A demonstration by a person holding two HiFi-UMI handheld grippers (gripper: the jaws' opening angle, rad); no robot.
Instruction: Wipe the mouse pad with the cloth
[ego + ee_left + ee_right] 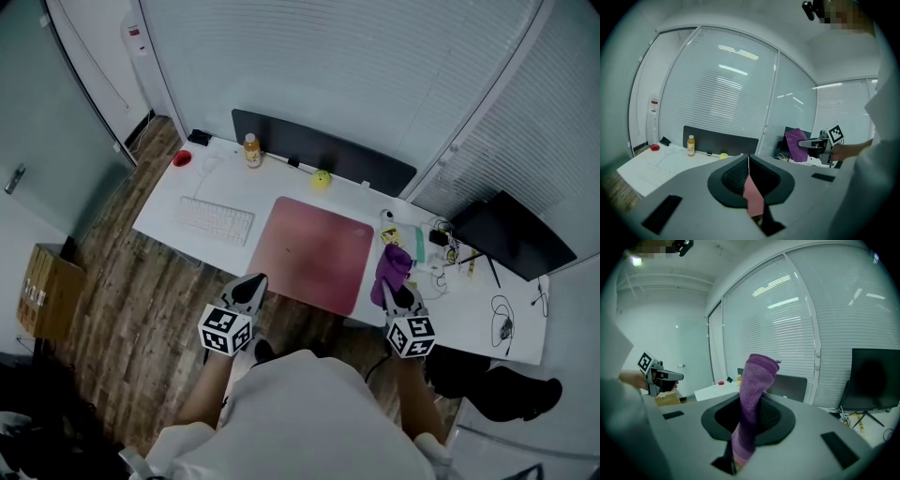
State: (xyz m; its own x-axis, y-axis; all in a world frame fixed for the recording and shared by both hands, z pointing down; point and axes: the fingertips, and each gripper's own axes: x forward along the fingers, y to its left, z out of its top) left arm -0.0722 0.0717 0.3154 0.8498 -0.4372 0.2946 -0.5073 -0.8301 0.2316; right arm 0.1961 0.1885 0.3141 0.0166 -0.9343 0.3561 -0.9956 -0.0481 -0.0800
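A pink mouse pad (pixel 314 251) lies flat in the middle of the white desk (pixel 169 225). My right gripper (pixel 392 290) hovers over the desk's near edge, just right of the pad, shut on a purple cloth (pixel 394 263) that sticks up from its jaws. In the right gripper view the cloth (pixel 756 380) stands upright between the pads. My left gripper (pixel 253 284) hangs at the pad's near left corner with its jaws together and nothing in them. A sliver of the pad (pixel 753 197) shows below its tips in the left gripper view.
A white keyboard (pixel 215 220) lies left of the pad. Along the back stand an orange bottle (pixel 251 150), a yellow ball (pixel 322 179), a red object (pixel 182 158) and a dark panel (pixel 323 150). Cables and small items (pixel 441 253) crowd the right side, beside a black monitor (pixel 514 234).
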